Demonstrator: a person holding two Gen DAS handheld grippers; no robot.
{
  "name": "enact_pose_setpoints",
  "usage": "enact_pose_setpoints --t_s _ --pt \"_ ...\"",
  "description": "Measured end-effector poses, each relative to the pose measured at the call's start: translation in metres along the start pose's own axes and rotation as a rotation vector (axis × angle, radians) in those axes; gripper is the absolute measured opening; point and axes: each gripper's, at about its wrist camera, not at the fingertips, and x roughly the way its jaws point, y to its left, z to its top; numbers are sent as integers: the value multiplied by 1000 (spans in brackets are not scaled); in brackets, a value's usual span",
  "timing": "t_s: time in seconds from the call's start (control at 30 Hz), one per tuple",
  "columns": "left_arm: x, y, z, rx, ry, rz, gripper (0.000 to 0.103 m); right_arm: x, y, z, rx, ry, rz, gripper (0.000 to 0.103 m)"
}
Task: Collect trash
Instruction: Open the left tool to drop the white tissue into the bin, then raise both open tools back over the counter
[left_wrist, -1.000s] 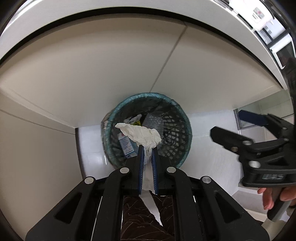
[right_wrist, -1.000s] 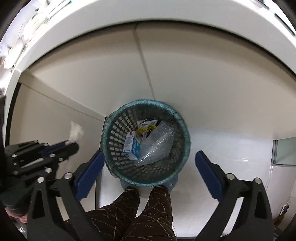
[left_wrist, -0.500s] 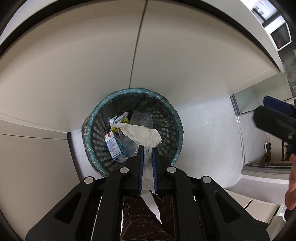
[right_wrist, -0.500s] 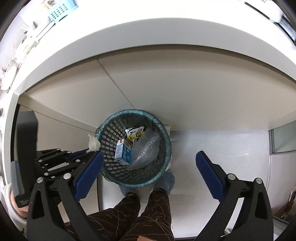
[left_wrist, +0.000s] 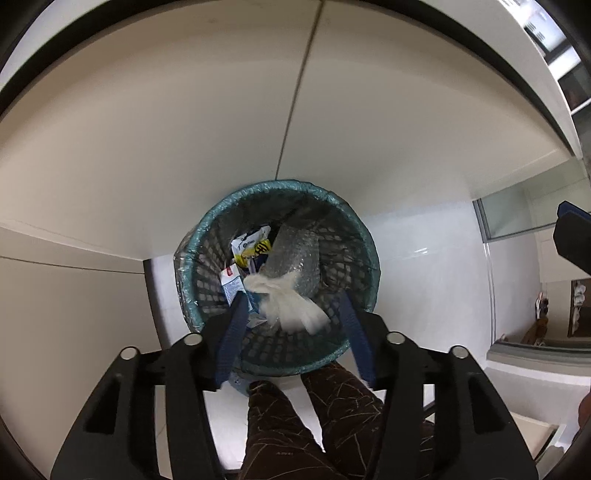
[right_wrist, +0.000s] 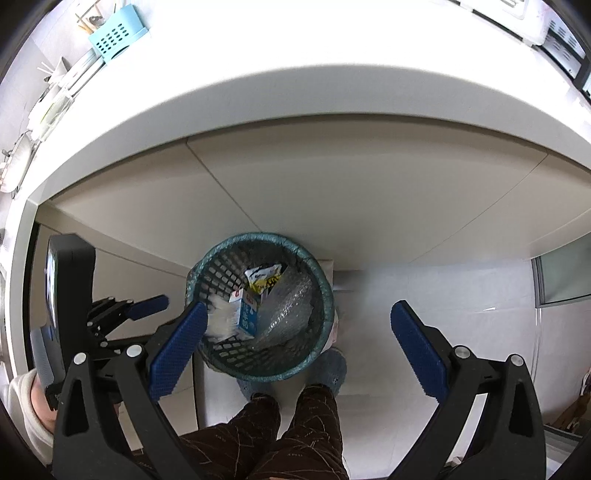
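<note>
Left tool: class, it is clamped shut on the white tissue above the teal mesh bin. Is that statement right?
No. In the left wrist view the left tool has just been opening; the white tissue is loose between its pads, above the teal mesh bin.

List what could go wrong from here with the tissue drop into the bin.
1. The white tissue is loose between the left gripper pads, whose jaws have just been opening; being light, it might drift and snag on the teal mesh bin rim rather than fall in.
2. The bin already holds a milk carton, a snack wrapper and bubble wrap, so the tissue may perch on top.
</note>
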Motion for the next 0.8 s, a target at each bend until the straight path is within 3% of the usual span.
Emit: enact_pose_setpoints --t_s 0.13,0.2,0.3,0.5,0.63,0.8 --pt "-19 7 0 -32 -41 -10 71 -7 8 6 -18 -20 -9 95" --pt "-35 11 0 -51 -74 -20 87 -16 16 11 -31 -44 -17 95" --pt "-75 16 -2 -63 -150 -21 97 -37 25 17 -52 -100 -10 95" --pt "-165 26 -3 -114 -256 -34 97 -103 54 36 -103 -216 -20 95" --pt "-222 33 3 -148 -301 47 97 -160 70 51 -113 -263 -47 95" --pt "-288 36 2 -164 -357 21 97 -204 83 56 -113 -250 -75 95"
